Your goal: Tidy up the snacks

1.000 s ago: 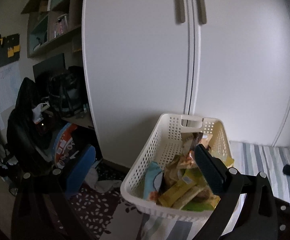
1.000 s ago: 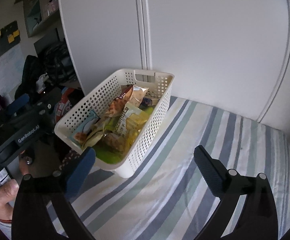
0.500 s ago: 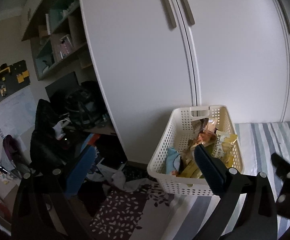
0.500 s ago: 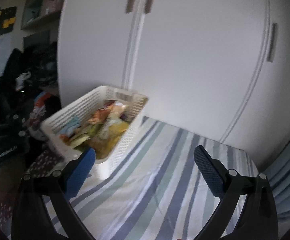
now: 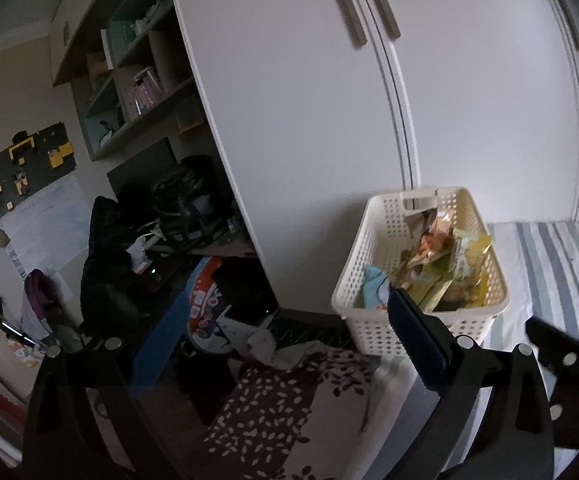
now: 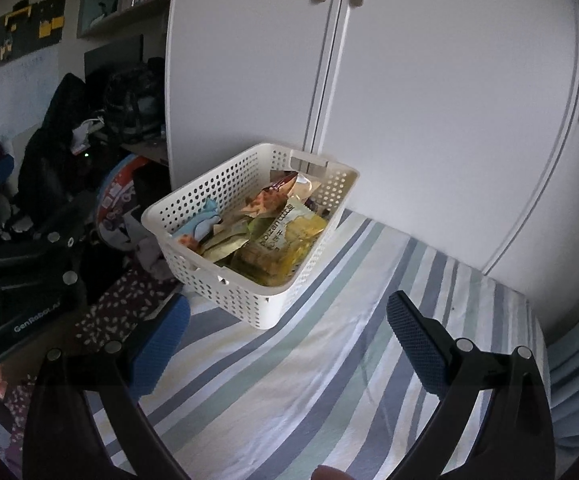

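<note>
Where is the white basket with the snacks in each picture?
Left wrist view: the white basket sits right of centre, just past the left gripper's right jaw, on the striped bed's edge.
Right wrist view: the basket sits centre-left, beyond the open jaws.
Shared landmark: the white wardrobe doors behind it.

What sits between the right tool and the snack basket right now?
Nothing: in the right wrist view only bare striped bedsheet lies between the open right tool and the white snack basket. Both tools are open and empty.
</note>
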Demonstrator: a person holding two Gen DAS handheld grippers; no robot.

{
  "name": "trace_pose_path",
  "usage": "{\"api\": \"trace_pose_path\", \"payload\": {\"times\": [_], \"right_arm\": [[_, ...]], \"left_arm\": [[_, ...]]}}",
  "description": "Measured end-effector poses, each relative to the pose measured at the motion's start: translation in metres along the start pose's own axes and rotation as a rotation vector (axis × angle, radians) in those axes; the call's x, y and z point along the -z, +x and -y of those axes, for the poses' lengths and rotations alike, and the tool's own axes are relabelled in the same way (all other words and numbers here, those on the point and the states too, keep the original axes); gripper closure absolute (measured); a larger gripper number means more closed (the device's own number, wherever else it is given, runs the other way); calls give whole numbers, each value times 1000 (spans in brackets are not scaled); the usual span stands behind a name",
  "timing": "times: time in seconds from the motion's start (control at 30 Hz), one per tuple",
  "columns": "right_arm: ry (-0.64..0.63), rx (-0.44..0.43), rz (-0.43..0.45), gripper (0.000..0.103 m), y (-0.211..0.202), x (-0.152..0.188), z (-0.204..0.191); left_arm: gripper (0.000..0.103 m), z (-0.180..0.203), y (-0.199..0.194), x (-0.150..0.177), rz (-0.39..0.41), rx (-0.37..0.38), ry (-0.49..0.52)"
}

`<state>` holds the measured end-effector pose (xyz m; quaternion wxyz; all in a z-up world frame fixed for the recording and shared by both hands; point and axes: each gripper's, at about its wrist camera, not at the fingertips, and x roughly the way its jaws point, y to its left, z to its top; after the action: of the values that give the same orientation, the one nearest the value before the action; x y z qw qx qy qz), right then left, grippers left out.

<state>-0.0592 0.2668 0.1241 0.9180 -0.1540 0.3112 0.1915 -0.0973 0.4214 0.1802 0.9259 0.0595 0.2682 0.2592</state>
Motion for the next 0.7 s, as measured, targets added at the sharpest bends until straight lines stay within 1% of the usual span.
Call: {"api": "trace_pose_path", "payload": {"times": [0.1,0.4,0.7], "right_arm": [[-2,25,6,5,-1,-2,-2],[6,55,2,5,4,-1,2],[15,55,14,5,3,-1,1]], "left_arm": [[2,-2,4,3,-13,-4,0],[2,4,9,8,-26,4,17],[2,8,11,10,-32,17,34]]}}
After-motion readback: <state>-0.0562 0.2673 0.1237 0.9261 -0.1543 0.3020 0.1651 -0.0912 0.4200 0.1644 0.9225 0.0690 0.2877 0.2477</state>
